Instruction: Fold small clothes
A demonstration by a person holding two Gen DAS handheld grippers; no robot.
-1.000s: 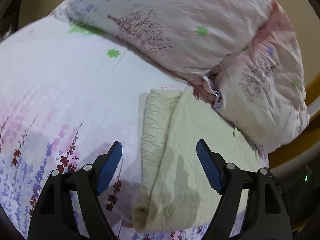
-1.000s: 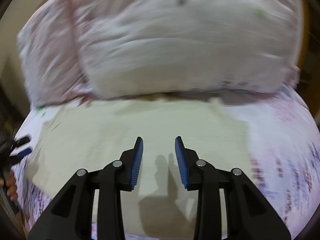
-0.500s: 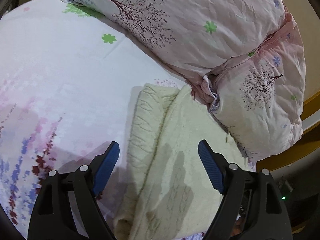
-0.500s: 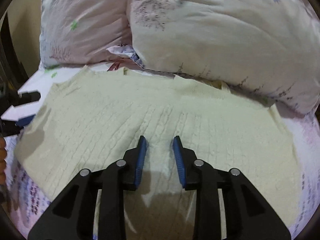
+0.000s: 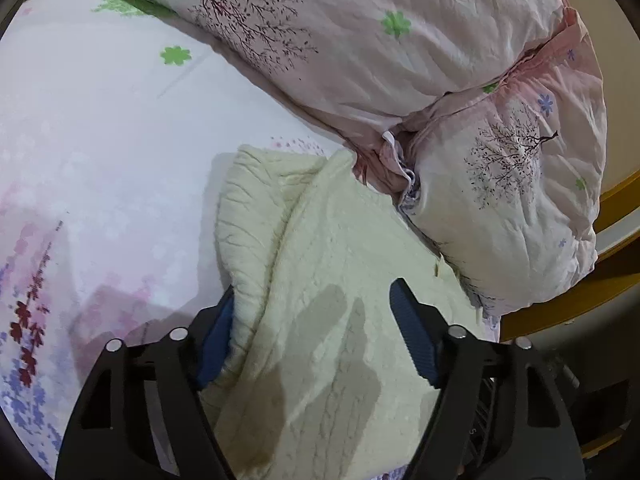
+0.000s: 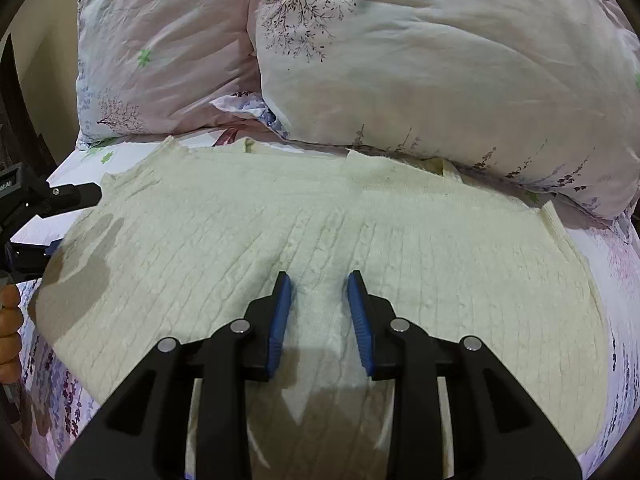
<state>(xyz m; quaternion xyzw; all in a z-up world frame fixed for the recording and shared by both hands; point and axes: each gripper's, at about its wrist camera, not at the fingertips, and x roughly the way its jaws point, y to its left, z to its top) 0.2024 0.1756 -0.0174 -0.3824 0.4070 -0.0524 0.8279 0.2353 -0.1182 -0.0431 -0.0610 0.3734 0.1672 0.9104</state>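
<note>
A cream cable-knit garment lies spread on the bed, its top edge against the pillows. In the left wrist view its left side is folded over the body. My left gripper is open wide, low over the garment's left edge, with the left finger tucked beside the folded edge. It also shows at the left of the right wrist view. My right gripper is open with a narrower gap, just above the middle of the garment, holding nothing.
Two pink floral pillows lie right behind the garment. The floral bedsheet stretches to the left. A wooden bed frame runs along the right. A hand shows at the left edge.
My left gripper has moved forward and right onto the garment's folded left edge. My right gripper has steadied and moved slightly closer over the garment's middle; its opening looks the same.
</note>
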